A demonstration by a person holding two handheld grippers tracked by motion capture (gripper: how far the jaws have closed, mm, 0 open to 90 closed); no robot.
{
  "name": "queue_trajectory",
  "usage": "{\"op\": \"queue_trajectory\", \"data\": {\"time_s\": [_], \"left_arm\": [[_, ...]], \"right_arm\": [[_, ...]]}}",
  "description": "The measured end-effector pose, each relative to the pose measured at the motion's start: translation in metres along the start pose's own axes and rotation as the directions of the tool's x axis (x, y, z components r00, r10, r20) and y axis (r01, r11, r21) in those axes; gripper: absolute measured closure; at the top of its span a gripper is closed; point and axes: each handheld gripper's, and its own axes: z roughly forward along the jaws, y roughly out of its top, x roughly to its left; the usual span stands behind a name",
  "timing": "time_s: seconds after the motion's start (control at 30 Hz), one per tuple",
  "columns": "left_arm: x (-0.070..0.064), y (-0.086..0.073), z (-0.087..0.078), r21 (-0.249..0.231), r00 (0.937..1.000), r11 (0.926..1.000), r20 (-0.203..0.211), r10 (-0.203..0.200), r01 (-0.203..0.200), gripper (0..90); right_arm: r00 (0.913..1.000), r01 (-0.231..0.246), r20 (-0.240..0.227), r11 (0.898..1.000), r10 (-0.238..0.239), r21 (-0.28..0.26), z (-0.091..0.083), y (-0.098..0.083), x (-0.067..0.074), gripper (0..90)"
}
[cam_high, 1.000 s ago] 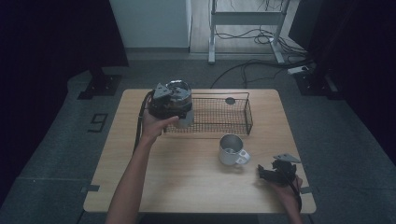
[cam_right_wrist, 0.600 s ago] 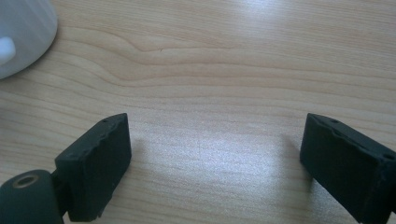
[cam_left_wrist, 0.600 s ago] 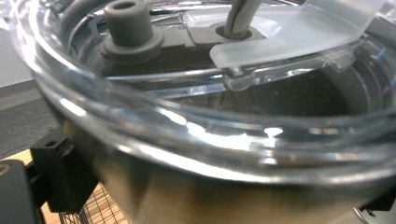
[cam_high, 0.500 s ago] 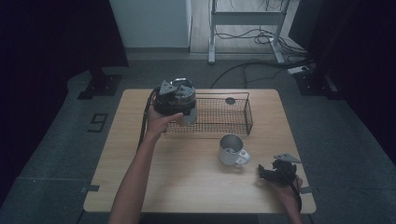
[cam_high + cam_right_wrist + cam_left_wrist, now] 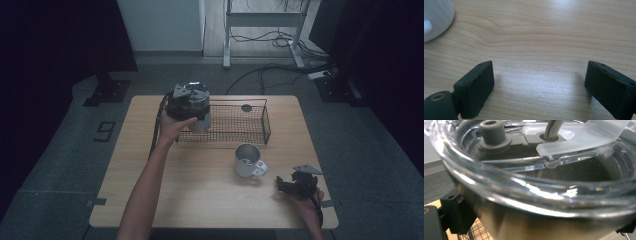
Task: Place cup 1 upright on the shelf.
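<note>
Wooden worktop (image 5: 200, 170): left gripper (image 5: 186, 102) clamps a lidded steel tumbler (image 5: 200, 107) at the wire basket (image 5: 240, 125); right gripper (image 5: 539, 85) rests spread apart.

Between the left claw's (image 5: 192, 107) jaws, a brushed-metal tumbler (image 5: 529, 220) carries a glossy clear plastic lid (image 5: 529, 192). Under the right claw (image 5: 539, 87), matt black, lies a smooth wood-grain desk (image 5: 544, 37).

The bench (image 5: 200, 190) is light brown wood with wavy lines. The basket (image 5: 240, 125) is black wire squares. The mug (image 5: 246, 161) is white.
</note>
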Motion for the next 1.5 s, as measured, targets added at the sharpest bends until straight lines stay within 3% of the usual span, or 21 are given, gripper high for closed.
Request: {"op": "queue_trajectory", "data": {"time_s": [0.57,1.03,1.5], "left_arm": [[0.011,0.001,0.020,0.032,0.9998,0.9995,-0.019,0.005,-0.004,4.3],[0.024,-0.006,0.035,0.038,0.9988,0.9989,-0.042,-0.026,0.027,4.3],[0.021,-0.013,0.053,0.056,0.9972,0.9974,-0.062,-0.042,0.046,4.3]], "right_arm": [[1.0000,0.000,0.000,1.000,0.000,0.000,0.000,0.000,0.000,8.7],[1.0000,0.000,0.001,1.000,0.000,-0.001,0.000,0.000,0.000,9.0],[1.0000,-0.001,0.000,1.000,0.001,-0.002,0.000,0.000,0.000,9.0]]}}
